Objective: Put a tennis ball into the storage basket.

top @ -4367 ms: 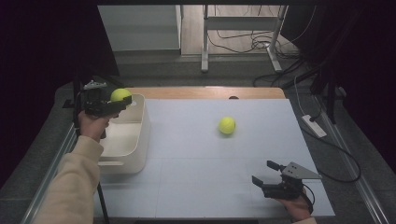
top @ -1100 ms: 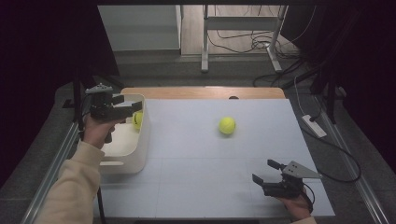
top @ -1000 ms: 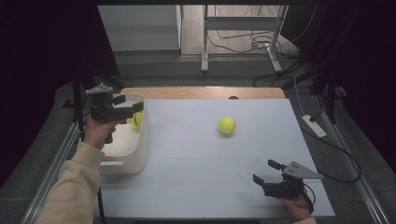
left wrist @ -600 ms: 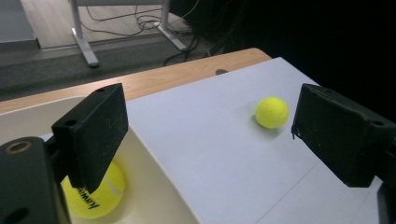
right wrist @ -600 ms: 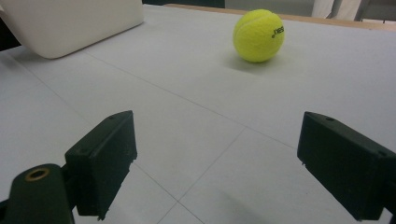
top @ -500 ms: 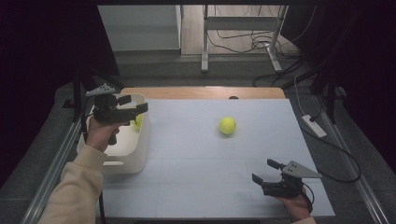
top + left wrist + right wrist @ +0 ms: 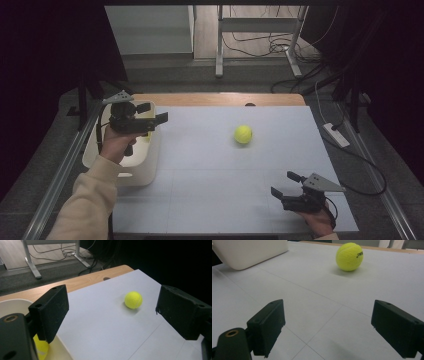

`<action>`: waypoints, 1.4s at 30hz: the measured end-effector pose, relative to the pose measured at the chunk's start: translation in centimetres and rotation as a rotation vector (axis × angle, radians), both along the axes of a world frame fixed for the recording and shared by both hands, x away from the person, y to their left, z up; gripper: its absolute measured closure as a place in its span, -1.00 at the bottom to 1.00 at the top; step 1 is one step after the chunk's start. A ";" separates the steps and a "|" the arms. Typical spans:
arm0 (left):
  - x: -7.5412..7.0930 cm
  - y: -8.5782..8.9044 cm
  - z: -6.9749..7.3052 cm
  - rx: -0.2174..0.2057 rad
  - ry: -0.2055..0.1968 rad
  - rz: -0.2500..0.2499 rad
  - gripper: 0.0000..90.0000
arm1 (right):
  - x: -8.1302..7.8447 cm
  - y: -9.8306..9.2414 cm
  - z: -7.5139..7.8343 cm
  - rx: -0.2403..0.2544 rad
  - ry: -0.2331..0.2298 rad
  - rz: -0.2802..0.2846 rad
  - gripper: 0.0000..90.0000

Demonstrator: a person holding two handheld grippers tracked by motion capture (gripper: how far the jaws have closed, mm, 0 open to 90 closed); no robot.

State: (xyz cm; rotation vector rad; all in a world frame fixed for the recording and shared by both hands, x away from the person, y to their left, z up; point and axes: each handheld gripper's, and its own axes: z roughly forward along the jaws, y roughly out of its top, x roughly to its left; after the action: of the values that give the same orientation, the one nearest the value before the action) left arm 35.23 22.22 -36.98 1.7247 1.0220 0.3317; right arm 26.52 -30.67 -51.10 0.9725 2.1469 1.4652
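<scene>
My right tongs point(image 7: 285, 189) rest low on the worktop point(image 7: 210, 170), spread wide and empty. My left tongs point(image 7: 152, 114) hover wide and empty over the white bin point(image 7: 145, 172), one ball point(image 7: 41, 348) beneath them. Farther ahead lies the other ball point(image 7: 243, 134).
</scene>
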 end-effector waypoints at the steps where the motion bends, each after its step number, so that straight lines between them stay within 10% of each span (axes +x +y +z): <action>1: 0.0 -0.1 0.0 0.001 0.001 -0.001 -0.73 | 0.0 0.0 0.0 -0.001 0.000 0.001 -0.73; 42: -0.6 -6.2 -0.4 0.034 0.014 -0.132 -0.74 | 0.3 0.7 0.3 0.007 -0.014 0.026 -0.73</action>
State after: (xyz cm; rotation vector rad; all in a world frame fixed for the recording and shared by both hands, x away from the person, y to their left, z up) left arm 34.63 16.00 -37.42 1.8175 0.9117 0.2536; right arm 26.77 -29.96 -50.83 0.9382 2.1536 1.4883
